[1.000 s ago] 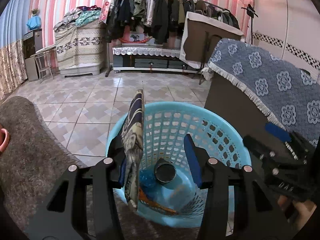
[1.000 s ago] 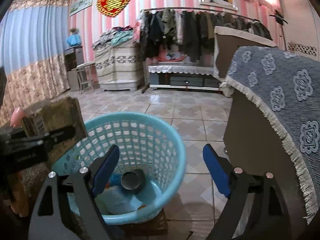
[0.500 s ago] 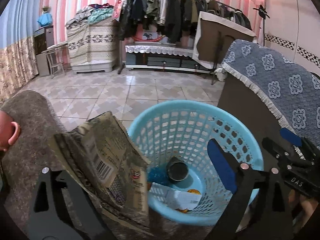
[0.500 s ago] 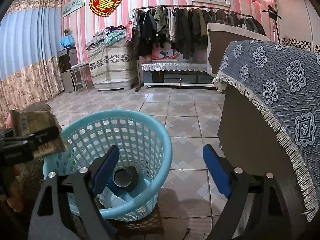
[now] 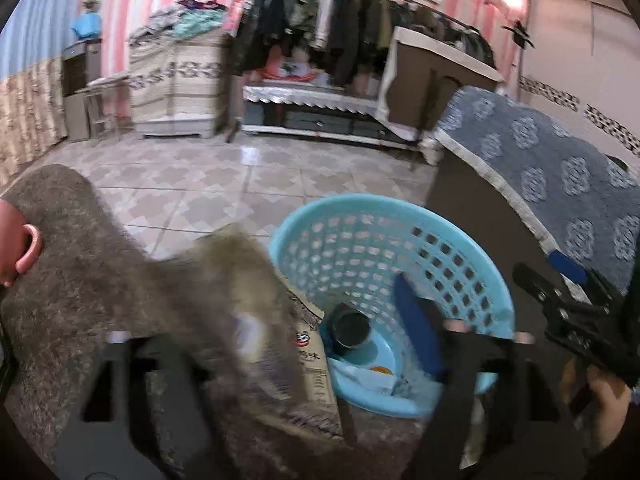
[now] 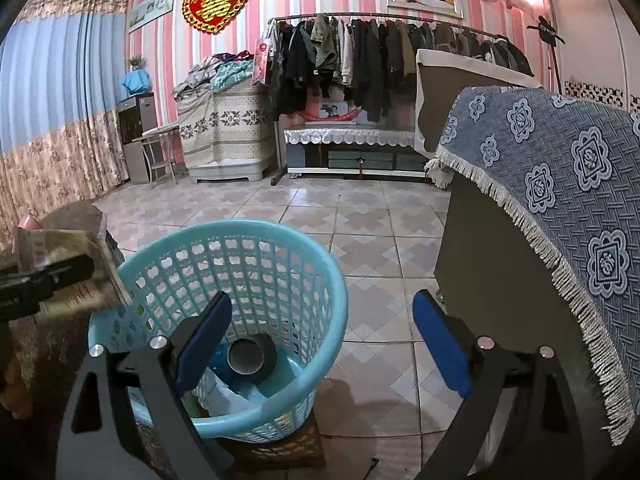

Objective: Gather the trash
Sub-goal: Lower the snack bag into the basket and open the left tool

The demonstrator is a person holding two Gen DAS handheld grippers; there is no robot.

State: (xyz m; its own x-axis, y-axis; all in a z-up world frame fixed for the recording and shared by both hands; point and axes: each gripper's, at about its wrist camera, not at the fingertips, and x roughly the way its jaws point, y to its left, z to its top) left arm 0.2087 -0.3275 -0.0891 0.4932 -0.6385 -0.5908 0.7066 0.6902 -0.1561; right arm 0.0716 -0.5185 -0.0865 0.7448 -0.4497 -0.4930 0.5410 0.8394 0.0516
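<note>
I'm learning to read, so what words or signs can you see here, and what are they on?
"囍" in gold, on the red heart.
Packet: printed characters and a red logo, too blurred to read.
Nothing else can be read.

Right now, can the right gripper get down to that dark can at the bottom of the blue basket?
Probably yes. The right gripper hangs open and empty above the blue basket, whose mouth is uncovered, and the can lies exposed. The packet sits off at the rim.
</note>
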